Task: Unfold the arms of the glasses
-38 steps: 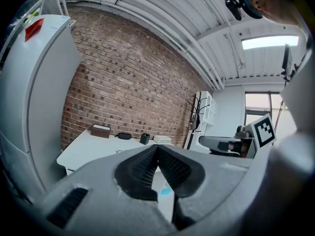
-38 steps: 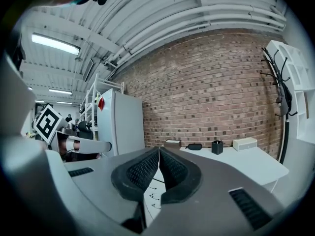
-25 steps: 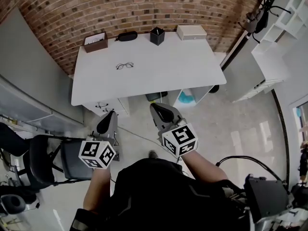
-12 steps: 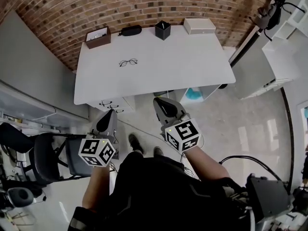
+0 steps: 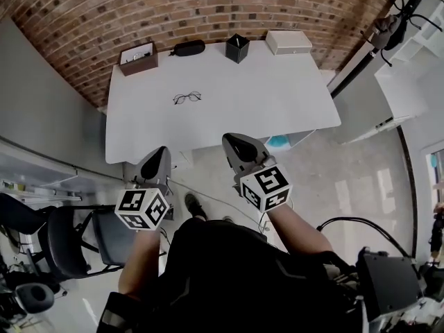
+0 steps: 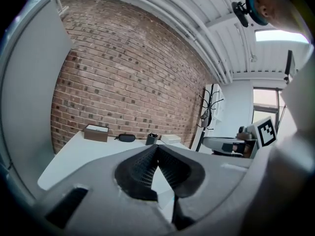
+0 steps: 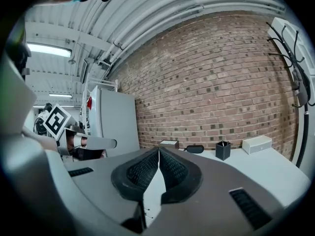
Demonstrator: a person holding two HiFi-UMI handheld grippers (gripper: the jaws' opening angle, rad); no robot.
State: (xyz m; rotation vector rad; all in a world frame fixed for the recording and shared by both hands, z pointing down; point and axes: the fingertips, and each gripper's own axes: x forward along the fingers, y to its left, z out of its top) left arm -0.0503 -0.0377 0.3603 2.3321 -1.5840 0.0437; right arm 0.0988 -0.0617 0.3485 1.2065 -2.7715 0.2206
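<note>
A pair of thin dark-framed glasses (image 5: 187, 98) lies on the white table (image 5: 263, 96), left of its middle. My left gripper (image 5: 159, 155) is shut and empty, held in the air just short of the table's near edge. My right gripper (image 5: 234, 144) is shut and empty too, its tip over that near edge. In the left gripper view the left gripper (image 6: 157, 146) has its pads pressed together, and in the right gripper view the right gripper (image 7: 158, 150) shows the same. The glasses do not show in either gripper view.
Along the table's far edge by the brick wall stand a brown box (image 5: 138, 59), a black glasses case (image 5: 188, 48), a black cup (image 5: 237, 48) and a white box (image 5: 289, 41). A dark chair (image 5: 66, 238) stands at the left on the floor. White shelving (image 5: 409, 61) rises at the right.
Both grippers have moved forward toward the table, which now sits closer in the head view. Both stay shut.
</note>
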